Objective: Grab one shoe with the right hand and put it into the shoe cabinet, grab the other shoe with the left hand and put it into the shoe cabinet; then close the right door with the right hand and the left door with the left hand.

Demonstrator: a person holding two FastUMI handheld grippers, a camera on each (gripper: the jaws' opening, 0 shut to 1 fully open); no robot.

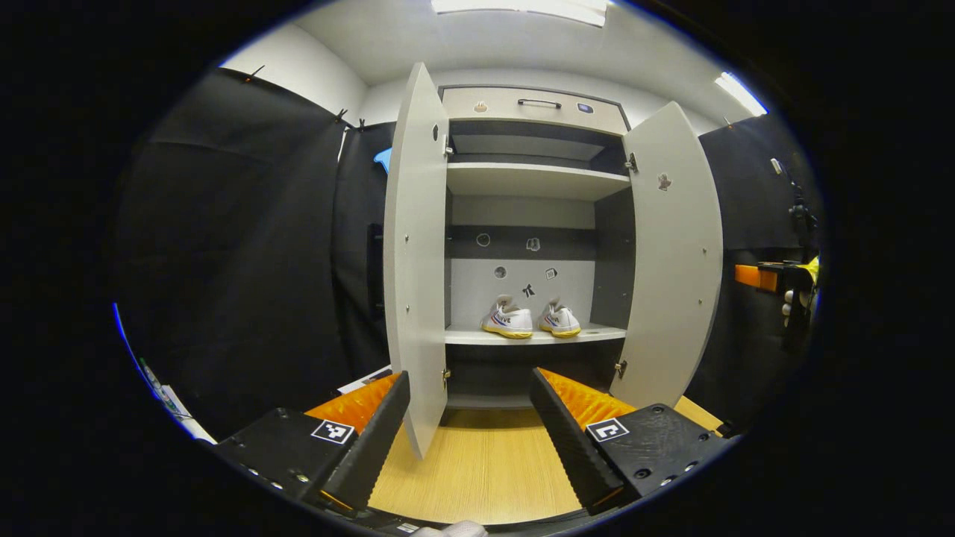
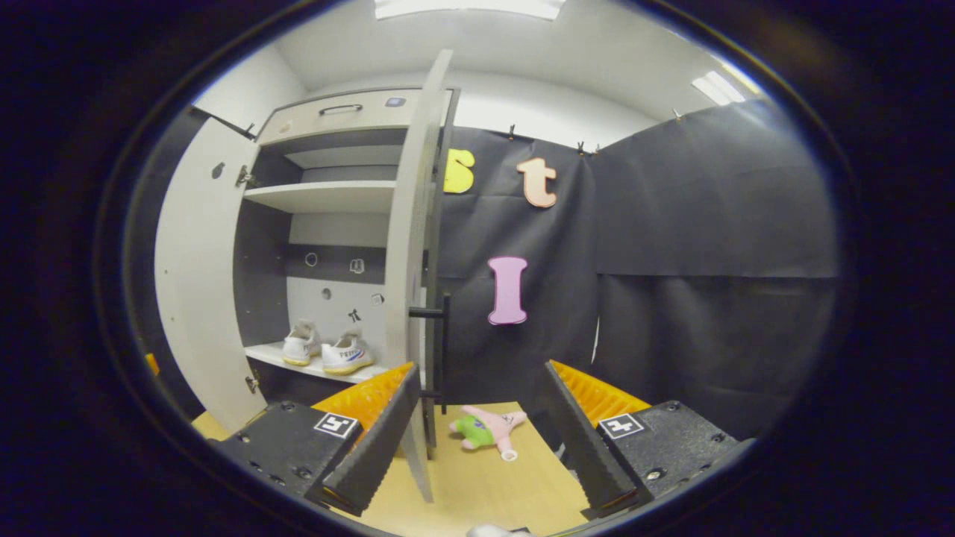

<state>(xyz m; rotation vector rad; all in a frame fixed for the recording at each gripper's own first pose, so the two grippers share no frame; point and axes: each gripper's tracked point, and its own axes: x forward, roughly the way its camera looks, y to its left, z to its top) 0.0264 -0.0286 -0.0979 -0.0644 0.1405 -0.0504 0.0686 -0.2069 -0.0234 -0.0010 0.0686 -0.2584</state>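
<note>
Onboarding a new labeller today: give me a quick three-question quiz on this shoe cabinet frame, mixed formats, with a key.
1. True or false: both white shoes with yellow soles stand on one shelf of the grey shoe cabinet.
2. Multiple choice: the cabinet's right door is A) shut, B) open, C) missing.
3. Short answer: in the right gripper view, what lies on the wooden floor past the open right claw?

Key: 1 true. 2 B; the left door is open too. 3 a pink and green plush toy. The left claw is open as well, holding nothing.
</note>
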